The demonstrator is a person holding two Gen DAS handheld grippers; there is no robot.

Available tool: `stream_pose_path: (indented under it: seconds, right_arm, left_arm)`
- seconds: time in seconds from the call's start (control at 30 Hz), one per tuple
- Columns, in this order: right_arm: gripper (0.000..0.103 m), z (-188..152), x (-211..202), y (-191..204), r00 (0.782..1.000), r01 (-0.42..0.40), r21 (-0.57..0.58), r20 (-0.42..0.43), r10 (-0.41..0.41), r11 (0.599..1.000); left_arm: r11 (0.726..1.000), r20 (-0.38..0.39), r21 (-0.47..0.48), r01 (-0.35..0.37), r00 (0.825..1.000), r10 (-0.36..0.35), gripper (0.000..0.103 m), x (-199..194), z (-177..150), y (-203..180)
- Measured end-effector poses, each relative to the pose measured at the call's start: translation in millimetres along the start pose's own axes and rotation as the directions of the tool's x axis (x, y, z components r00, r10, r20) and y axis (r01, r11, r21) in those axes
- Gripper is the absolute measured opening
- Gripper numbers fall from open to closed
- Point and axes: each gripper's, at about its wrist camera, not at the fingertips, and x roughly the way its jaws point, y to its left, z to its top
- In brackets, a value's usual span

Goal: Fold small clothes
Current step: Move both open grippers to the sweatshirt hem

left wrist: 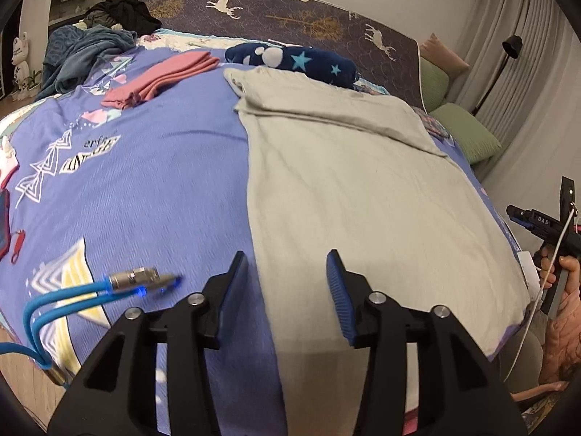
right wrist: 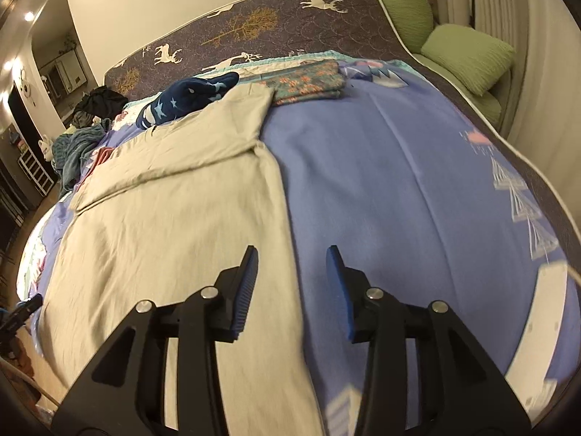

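- Your left gripper point(left wrist: 287, 265) is spread wide with nothing between its fingers; it hangs over the left long edge of the grey garment point(left wrist: 363, 189).
- Your right gripper point(right wrist: 292, 263) is likewise parted and empty, straddling the same garment's point(right wrist: 174, 218) right long edge, one finger over cloth, the other over the blue bedspread point(right wrist: 381, 181).
- The garment lies flat on the bedspread point(left wrist: 145, 167), its long axis running 6 to 12 o'clock in the left view, and from 6 toward 1 o'clock in the right view.
- Its far end narrows to a sleeve-like piece point(left wrist: 254, 80) folded across at 12 o'clock, touching the navy star-print fleece point(left wrist: 294, 60).
- Only the left view shows you the folded pink garment point(left wrist: 159, 78) at 11 o'clock, the blue cable with metal plug point(left wrist: 141, 278) at 8 o'clock, and your right hand point(left wrist: 561, 276) on its gripper handle at 3 o'clock.
- Only the right view shows you the folded floral cloth point(right wrist: 308, 81) at 12 o'clock, just beside the sleeve-like piece point(right wrist: 250, 105).
- Both views show the green cushions point(left wrist: 464, 130) point(right wrist: 468, 54) beyond the bed's edge.
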Motion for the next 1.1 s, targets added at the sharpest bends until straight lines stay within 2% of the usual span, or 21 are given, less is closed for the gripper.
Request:
stream_pose_path:
  seconds: [0.3, 0.5, 0.87, 1.03, 1.07, 1.1]
  right_arm:
    - [0.046, -79.2, -43.9, -20.9, 0.999, -0.029, 0.049, -0.020, 0.030, 0.998]
    - [0.047, -112.0, -61.0, -29.6, 0.998, -0.064, 0.082, -0.024, 0.066, 0.995]
    - [0.049, -126.3, -72.0, -28.4, 0.997, -0.068, 0.074, -0.028, 0.071, 0.995]
    - [0.049, -131.6, -74.4, -27.3, 0.996, -0.074, 0.052, -0.039, 0.076, 0.996]
    - [0.051, -131.6, -73.5, -27.9, 0.996, -0.076, 0.054, -0.038, 0.078, 0.996]
    - [0.048, -131.1, -72.0, -27.6, 0.996, -0.080, 0.060, -0.036, 0.083, 0.995]
  left_arm:
    - [1.000, 0.033, 0.009, 0.014, 0.999, -0.015, 0.053, -21.5, -35.9, -5.3]
    - [1.000, 0.043, 0.019, 0.023, 0.999, -0.024, 0.055, -38.0, -60.9, -6.7]
    - [0.999, 0.046, -0.024, 0.039, 0.998, -0.038, 0.055, -44.2, -83.4, -4.2]
    - [0.998, 0.015, 0.000, 0.062, 0.998, -0.062, 0.054, -41.7, -89.5, -6.8]
    - [0.998, 0.006, 0.011, 0.067, 0.998, -0.067, 0.053, -39.8, -90.4, -8.5]
    - [0.998, 0.000, 0.028, 0.063, 0.998, -0.063, 0.041, -38.2, -90.7, -10.6]
